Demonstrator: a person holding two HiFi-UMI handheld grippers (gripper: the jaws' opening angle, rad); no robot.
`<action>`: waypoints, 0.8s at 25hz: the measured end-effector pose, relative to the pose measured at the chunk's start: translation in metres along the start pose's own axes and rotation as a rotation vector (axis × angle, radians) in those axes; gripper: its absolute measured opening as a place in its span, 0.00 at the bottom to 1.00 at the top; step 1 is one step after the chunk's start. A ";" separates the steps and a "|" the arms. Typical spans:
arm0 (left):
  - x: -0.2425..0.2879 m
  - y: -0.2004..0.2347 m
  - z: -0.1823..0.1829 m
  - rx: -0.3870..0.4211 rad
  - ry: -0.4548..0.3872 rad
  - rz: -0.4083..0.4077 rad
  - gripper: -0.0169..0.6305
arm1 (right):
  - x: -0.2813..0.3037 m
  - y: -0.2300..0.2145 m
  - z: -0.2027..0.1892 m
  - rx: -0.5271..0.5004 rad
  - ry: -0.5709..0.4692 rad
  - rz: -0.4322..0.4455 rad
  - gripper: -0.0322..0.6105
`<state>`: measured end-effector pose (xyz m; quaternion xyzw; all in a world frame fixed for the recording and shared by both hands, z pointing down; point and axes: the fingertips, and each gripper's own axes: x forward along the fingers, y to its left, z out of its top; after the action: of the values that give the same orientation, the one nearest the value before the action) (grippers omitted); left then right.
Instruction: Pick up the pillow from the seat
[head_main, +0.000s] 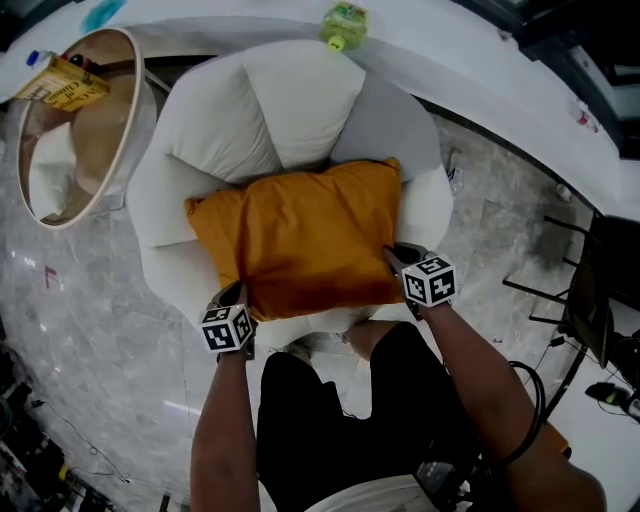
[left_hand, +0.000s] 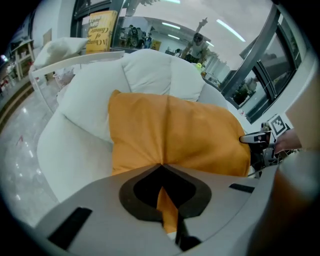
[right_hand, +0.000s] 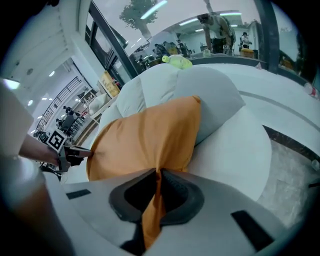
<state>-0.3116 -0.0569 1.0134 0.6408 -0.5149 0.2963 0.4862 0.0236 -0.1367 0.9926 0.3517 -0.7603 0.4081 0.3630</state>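
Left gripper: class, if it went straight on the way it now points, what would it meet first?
The left gripper meets the orange pillow first: its shut jaws pinch the near edge. Beyond, probably the white armchair's back cushion, though depth is unclear.

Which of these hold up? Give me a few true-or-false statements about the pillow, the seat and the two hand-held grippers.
1. The left hand-held gripper is shut on the pillow. True.
2. The right hand-held gripper is open and empty. False: it pinches the pillow's fabric too.
3. The pillow is blue. False: it is orange.
4. The pillow lies on a white seat. True.
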 end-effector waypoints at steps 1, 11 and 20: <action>-0.005 -0.002 0.001 0.003 -0.004 0.000 0.05 | -0.003 0.001 0.003 -0.004 -0.005 0.003 0.10; -0.064 -0.038 -0.012 -0.012 -0.007 -0.020 0.05 | -0.054 0.013 0.016 -0.036 -0.001 0.061 0.09; -0.131 -0.079 -0.010 0.019 0.002 -0.019 0.05 | -0.123 0.030 0.013 0.004 -0.020 0.097 0.09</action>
<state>-0.2742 0.0009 0.8764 0.6500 -0.5054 0.2970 0.4836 0.0549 -0.1061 0.8734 0.3194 -0.7791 0.4231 0.3345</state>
